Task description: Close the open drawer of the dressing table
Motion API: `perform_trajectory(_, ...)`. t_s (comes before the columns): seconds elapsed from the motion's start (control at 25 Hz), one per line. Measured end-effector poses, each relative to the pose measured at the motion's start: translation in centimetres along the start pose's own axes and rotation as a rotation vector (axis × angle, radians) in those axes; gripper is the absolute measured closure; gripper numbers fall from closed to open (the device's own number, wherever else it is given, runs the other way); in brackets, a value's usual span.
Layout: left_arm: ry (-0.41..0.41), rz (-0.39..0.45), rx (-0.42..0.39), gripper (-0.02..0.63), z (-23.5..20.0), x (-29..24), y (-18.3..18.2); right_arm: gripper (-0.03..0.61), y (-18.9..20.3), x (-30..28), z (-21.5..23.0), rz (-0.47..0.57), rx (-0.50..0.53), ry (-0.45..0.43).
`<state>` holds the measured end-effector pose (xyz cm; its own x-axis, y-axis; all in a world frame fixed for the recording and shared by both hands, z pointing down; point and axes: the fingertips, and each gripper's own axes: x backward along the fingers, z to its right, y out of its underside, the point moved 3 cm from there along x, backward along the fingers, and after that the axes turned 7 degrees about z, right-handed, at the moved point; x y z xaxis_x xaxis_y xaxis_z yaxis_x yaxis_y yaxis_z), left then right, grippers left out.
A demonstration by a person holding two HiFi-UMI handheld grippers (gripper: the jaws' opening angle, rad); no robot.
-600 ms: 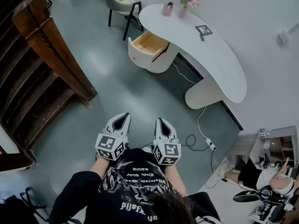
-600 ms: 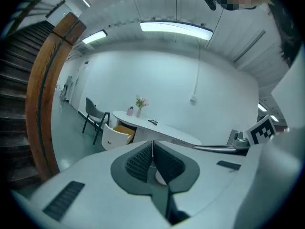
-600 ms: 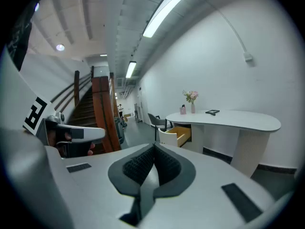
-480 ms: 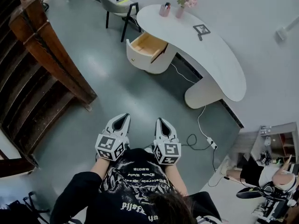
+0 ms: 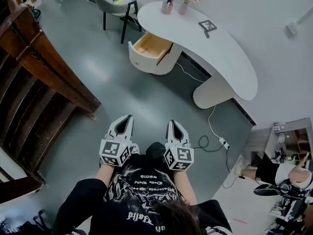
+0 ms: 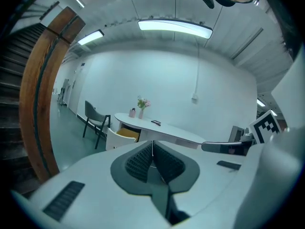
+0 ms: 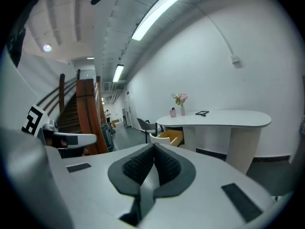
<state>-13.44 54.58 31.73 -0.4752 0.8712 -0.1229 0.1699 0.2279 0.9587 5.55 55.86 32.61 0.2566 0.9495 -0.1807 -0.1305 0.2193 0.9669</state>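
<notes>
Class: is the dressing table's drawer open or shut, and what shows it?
Open. The drawer sticks out from under the dressing table top, its wooden inside showing.

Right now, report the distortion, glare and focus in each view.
Head view: even light, a pale sheen on the floor, the dressing table sharp. Left gripper view: heavy fisheye bows the ceiling light, corners black. Right gripper view: same bowing, the right tongs slightly soft up close.
</notes>
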Motion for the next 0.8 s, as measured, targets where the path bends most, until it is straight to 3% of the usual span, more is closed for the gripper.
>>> perform_trajectory(0.36,-0.036,0.004,-0.045,0.589,-1.6,-1.3,-0.5,0.552,0.1,-2.2,1.7,-0.01,-0.013,0.015)
perform_trajectory(0.6,-0.108,0.013,-0.052,0.589,-2.5,-4.7,-0.6,0.552,0.5,-6.6,4.1,-0.038,-0.008,-0.057)
perform_trajectory(0.8,-0.167,0.003,-0.059,0.589,-3.5,-9.3,-1.3,0.552,-1.8,-12.6,6.9,-0.04,-0.004,-0.111)
